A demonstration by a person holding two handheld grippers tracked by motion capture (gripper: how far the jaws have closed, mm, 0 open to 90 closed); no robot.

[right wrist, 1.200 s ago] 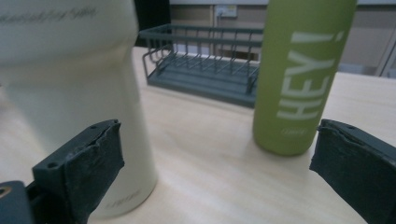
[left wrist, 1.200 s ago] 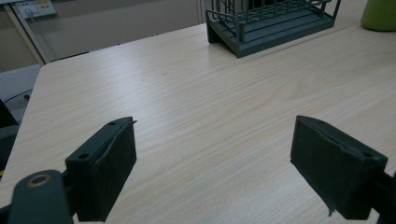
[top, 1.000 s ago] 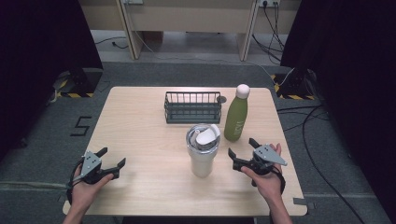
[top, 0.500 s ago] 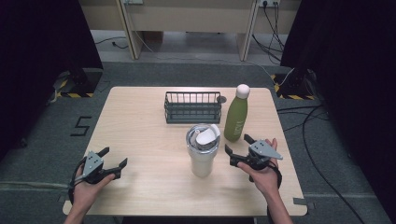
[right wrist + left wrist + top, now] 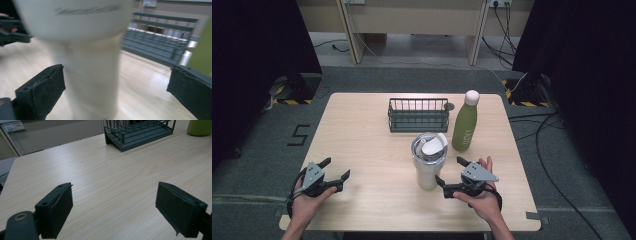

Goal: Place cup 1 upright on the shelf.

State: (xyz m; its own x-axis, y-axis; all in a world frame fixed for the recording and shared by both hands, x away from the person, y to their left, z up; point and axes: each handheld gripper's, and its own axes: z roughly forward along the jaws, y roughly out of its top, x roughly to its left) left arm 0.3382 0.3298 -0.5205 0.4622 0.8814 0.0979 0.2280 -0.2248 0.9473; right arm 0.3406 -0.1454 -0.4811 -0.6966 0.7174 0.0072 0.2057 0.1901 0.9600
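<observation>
A cream tumbler [image 5: 428, 160] with a clear lid stands upright near the middle of the wooden table [image 5: 362, 135]. Its blurred body [image 5: 92, 75] rises close ahead of my right gripper, just left of centre between the wide-apart jaws. My right gripper [image 5: 451, 175] is open, just right of the tumbler's base and apart from it. A green bottle [image 5: 464, 122] with a pale cap stands behind it. My left gripper [image 5: 334, 172] is open near the table's front left, with bare wood between its jaws [image 5: 115, 202].
A dark wire basket [image 5: 418, 114] sits at the back middle of the table, also seen in the basket [image 5: 140, 132] ahead of the left gripper. The table's front edge lies just under both hands. Cables run over the floor at the right.
My right gripper has moved left toward the tumbler's base and turned to face it. The left gripper has stayed almost still. Tumbler, bottle and basket have not moved.
</observation>
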